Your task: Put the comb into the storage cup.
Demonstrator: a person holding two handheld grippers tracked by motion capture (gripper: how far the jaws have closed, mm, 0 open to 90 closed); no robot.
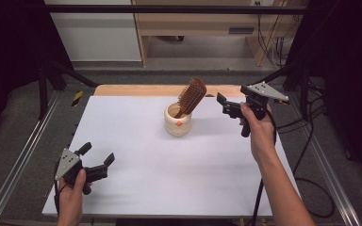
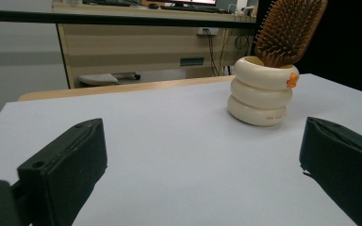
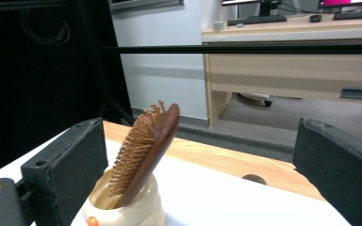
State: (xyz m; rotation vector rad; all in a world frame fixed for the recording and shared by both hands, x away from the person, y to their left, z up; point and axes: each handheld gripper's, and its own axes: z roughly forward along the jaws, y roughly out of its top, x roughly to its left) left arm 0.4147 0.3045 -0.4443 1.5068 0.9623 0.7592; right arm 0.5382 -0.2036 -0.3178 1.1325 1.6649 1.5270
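Observation:
A wooden paddle hairbrush (image 1: 192,96) stands head-up, leaning right, in a cream ringed holder (image 1: 178,121) at the back middle of the white table (image 1: 169,179). My right gripper (image 1: 222,104) is held in the air just right of the brush, open, pointing left at it. In the right gripper view the brush (image 3: 146,150) and holder (image 3: 132,209) sit between the wide jaws, nearer the left one, with nothing gripped. My left gripper (image 1: 97,154) rests low at the table's front left, open and empty. In its view the holder (image 2: 263,94) and brush (image 2: 290,30) stand far off.
A strip of bare wood (image 1: 136,89) edges the table's far side. Metal frame rails (image 1: 19,165) run along both sides, and a black bar (image 1: 169,8) crosses overhead. Cables (image 1: 311,155) trail off the right edge. A wooden desk (image 1: 202,28) stands behind.

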